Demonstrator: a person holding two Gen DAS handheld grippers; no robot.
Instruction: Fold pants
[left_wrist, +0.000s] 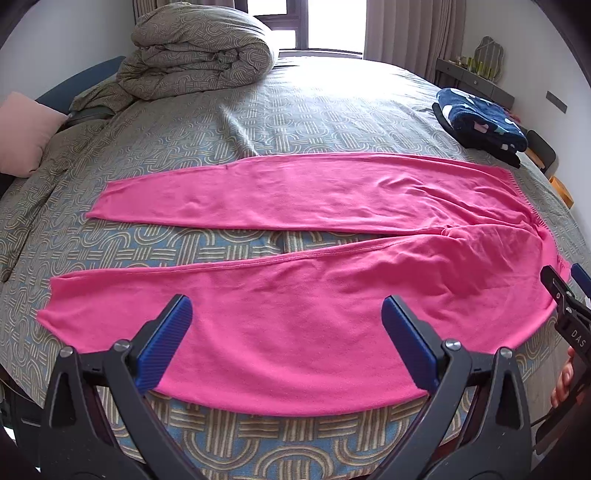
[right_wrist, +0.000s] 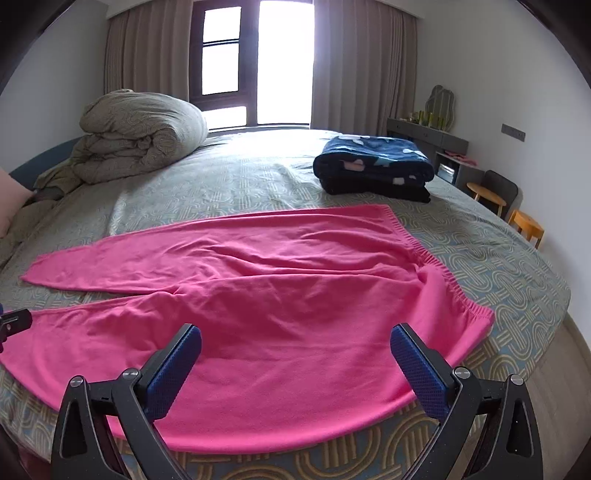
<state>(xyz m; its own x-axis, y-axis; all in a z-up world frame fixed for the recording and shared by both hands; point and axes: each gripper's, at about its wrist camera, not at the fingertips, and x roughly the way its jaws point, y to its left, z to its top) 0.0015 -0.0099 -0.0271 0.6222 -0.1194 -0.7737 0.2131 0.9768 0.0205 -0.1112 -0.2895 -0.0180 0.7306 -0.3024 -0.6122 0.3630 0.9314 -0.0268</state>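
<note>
Pink pants (left_wrist: 295, 295) lie spread flat across a patterned bed (left_wrist: 295, 110) — legs parted, waistband to the right — as the left gripper (left_wrist: 287, 314) and right gripper (right_wrist: 295, 343) hover above the near leg, jaws wide apart and empty.

Both wrist views look slantwise down across the bed (left_wrist: 332, 110) from its near edge, sharing the pink pants (right_wrist: 295, 295).

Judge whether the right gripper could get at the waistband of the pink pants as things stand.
Probably yes: the right gripper is open above the pink pants, and the waistband lies uncovered just to its right.
</note>
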